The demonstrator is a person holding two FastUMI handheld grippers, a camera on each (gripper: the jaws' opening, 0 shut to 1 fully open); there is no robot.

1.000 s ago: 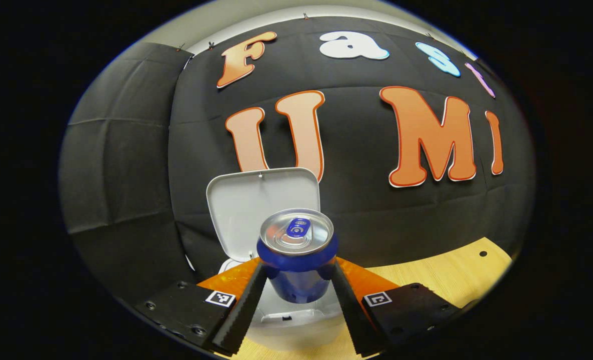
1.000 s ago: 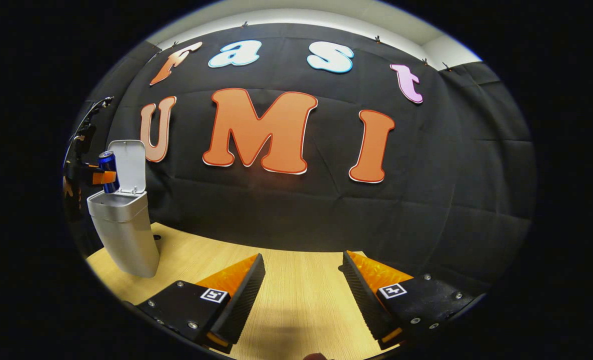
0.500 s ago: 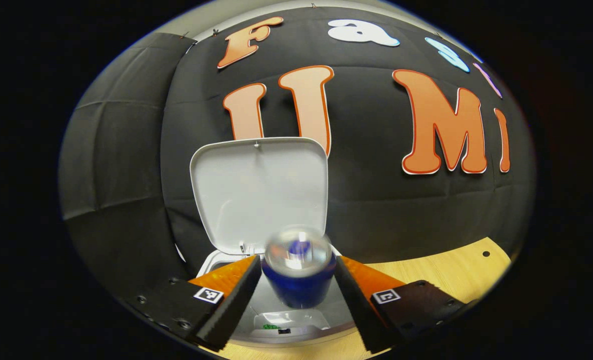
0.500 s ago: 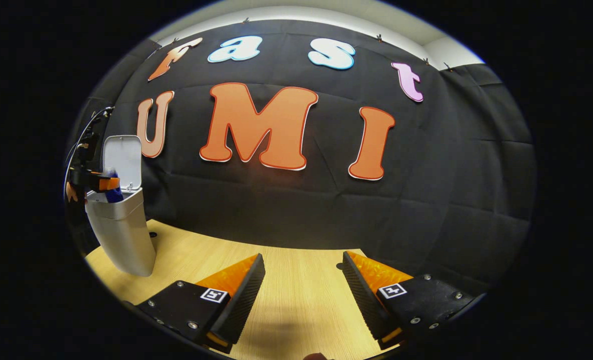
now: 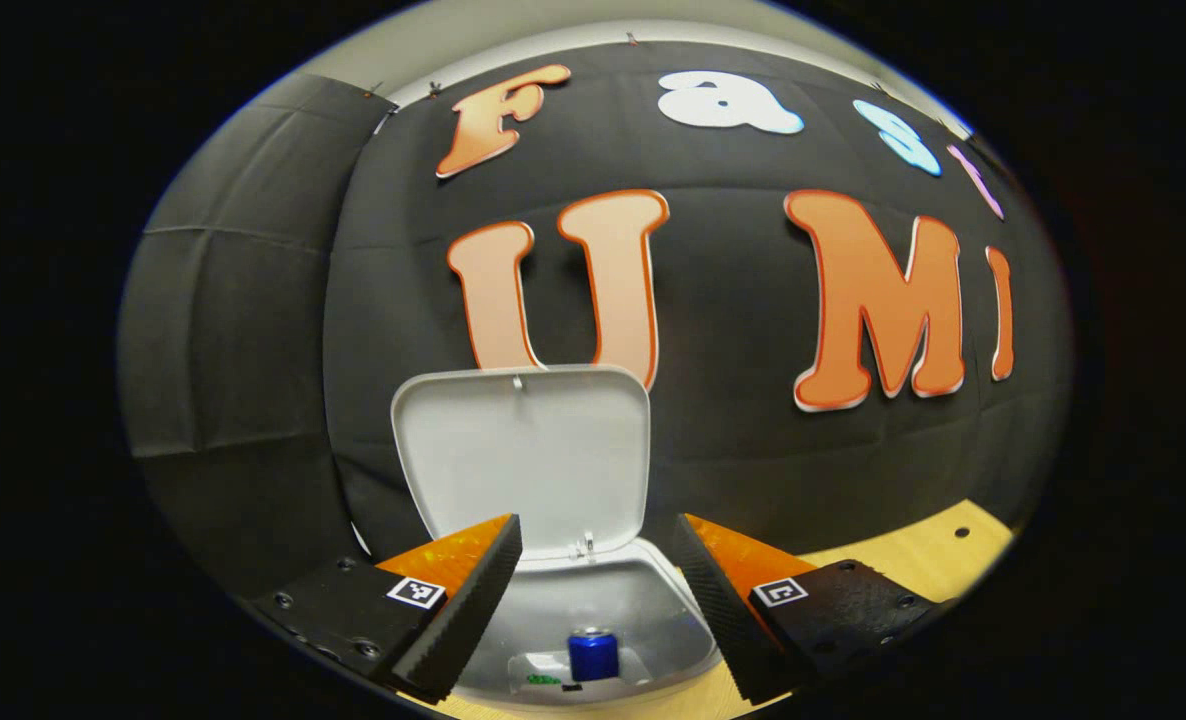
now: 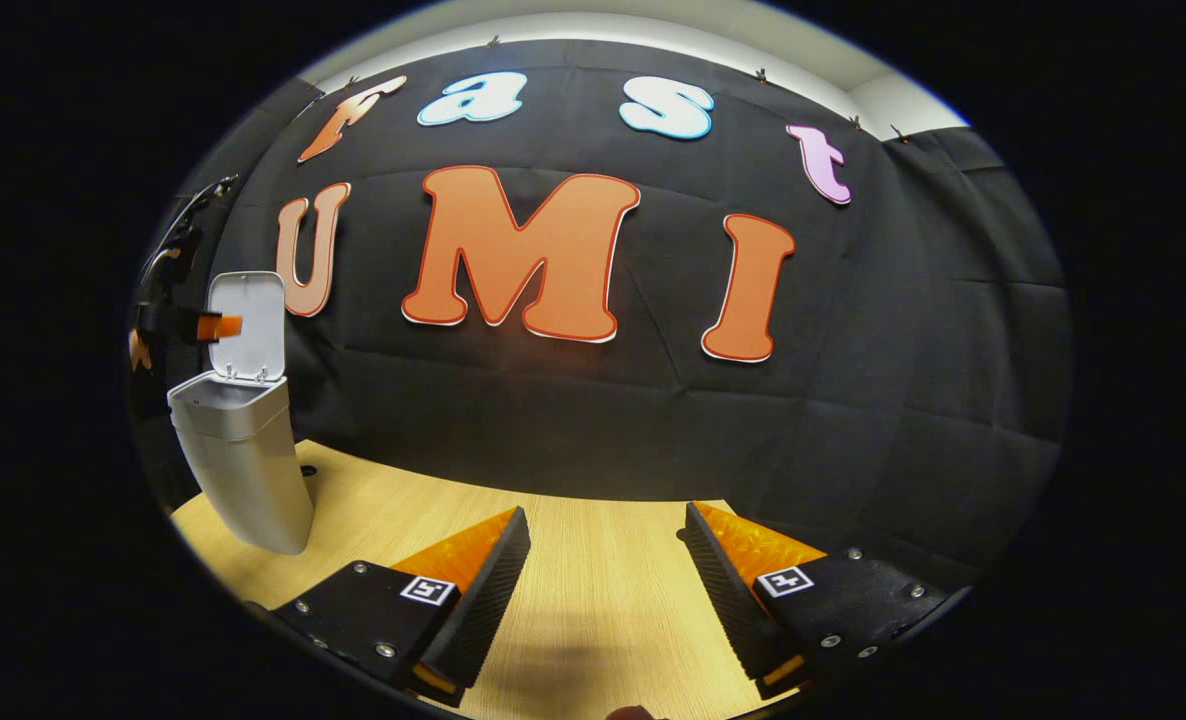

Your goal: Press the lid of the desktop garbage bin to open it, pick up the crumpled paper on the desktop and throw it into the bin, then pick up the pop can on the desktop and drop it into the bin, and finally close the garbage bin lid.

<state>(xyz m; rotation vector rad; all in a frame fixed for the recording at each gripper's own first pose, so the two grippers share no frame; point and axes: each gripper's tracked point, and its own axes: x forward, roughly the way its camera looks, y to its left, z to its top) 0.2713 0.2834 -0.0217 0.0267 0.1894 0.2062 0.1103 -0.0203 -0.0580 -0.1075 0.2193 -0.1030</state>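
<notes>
The wooden table runs wide and bare from the right gripper, whose fingers stand spread with nothing between them, to the bin at its far left edge near 9 o'clock. The bin's lid stands upright against the wall. The left gripper hovers above the bin's mouth, fingers apart and holding nothing, and the can lies at the bottom of the bin at 6 o'clock beside the crumpled paper.

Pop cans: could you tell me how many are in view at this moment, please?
1. The pop can stands upright at the bottom of the open garbage bin, below the open left gripper. Others could be hidden behind the bin's walls.
</notes>
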